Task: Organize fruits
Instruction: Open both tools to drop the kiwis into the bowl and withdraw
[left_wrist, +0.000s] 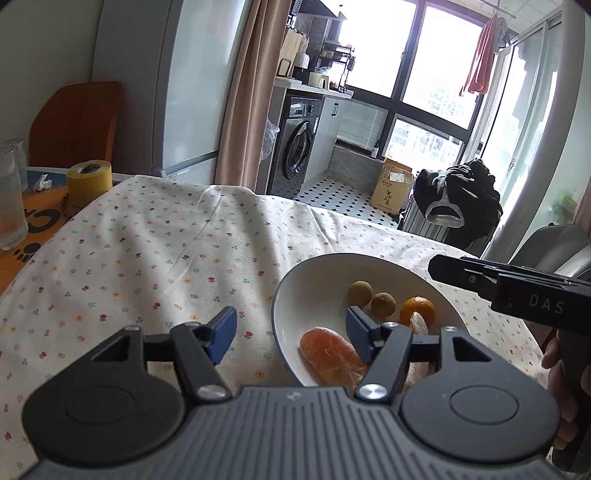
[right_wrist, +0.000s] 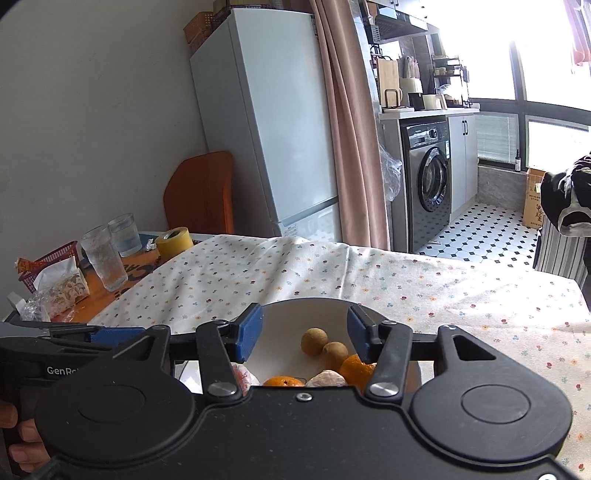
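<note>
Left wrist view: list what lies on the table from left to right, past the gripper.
Drinking glass → yellow tape roll → floral tablecloth → white bowl holding fruit → right gripper coming in from the right edge.

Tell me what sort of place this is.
Likely a home's dining corner beside a kitchen and laundry area: a fridge, a washing machine under a counter, and a cloth-covered table holding a fruit bowl.

Right gripper (right_wrist: 304, 338) fingers apart above fruit bowl (right_wrist: 280, 317).
</note>
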